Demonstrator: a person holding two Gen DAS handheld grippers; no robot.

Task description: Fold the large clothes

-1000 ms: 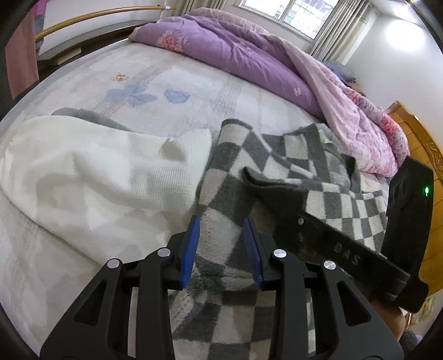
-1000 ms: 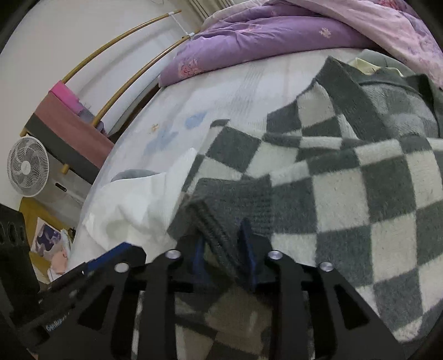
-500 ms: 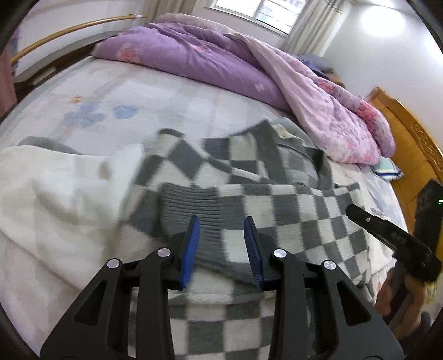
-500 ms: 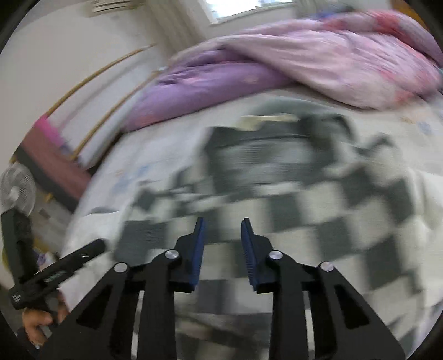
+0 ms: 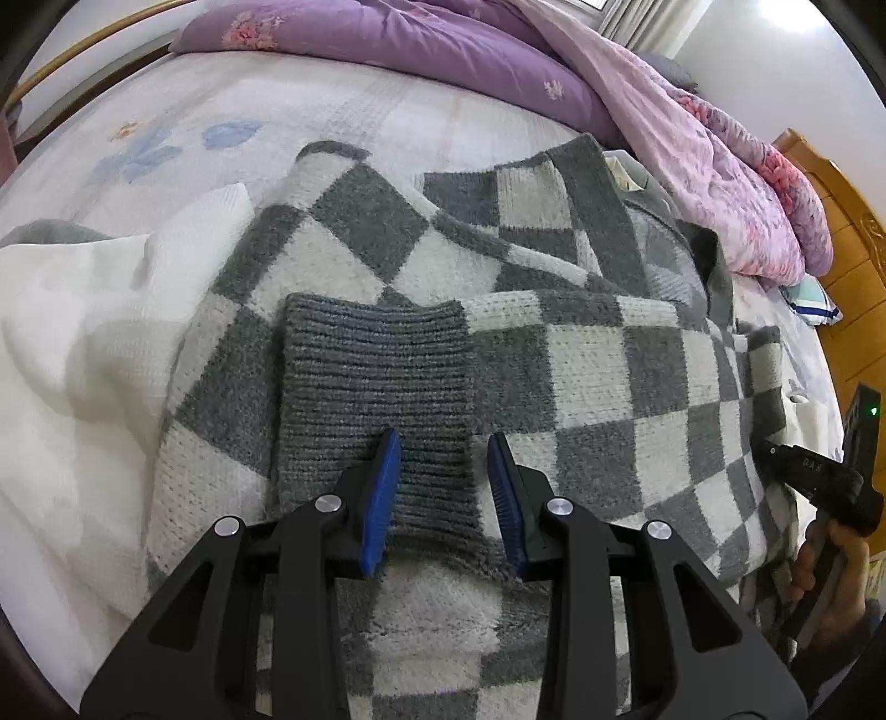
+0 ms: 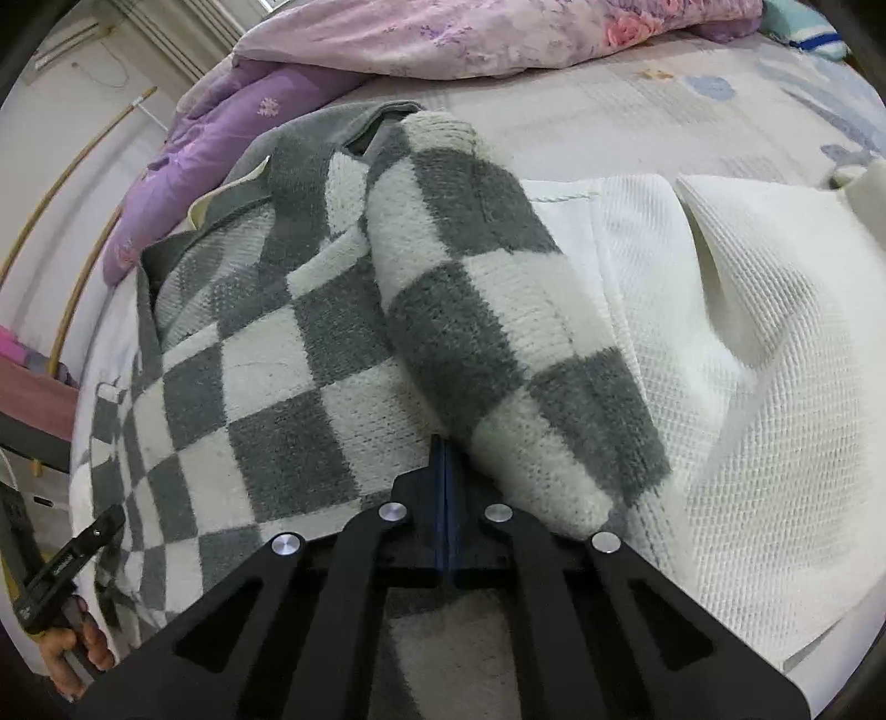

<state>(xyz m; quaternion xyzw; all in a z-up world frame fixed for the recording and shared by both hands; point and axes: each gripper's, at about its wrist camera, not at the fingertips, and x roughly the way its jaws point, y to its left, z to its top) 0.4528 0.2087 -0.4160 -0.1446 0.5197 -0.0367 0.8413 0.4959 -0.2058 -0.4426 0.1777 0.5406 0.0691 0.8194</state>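
Observation:
A grey and white checkered sweater [image 5: 609, 376] lies spread on the bed. One sleeve is folded across its body, ending in a ribbed grey cuff [image 5: 371, 376]. My left gripper [image 5: 443, 471] hovers over the cuff's near end, its blue pads apart and not pressing on the cloth. My right gripper [image 6: 446, 454] is shut, its pads together with nothing seen between them. Its tips sit at the crease where the other sleeve [image 6: 487, 310] lies rolled against the sweater body [image 6: 266, 387]. Each gripper, held by a hand, shows at the edge of the other's view.
A white knit garment [image 5: 72, 354] lies beside and partly under the sweater, also seen in the right wrist view [image 6: 747, 360]. A purple and pink duvet [image 5: 443, 50] is heaped along the far side of the bed. A wooden headboard [image 5: 853, 266] stands at the right.
The right gripper let go of the grey cuff, closed and swung across to the other sleeve. The left gripper moved right and down, and now sits over the cuff lying on the sweater.

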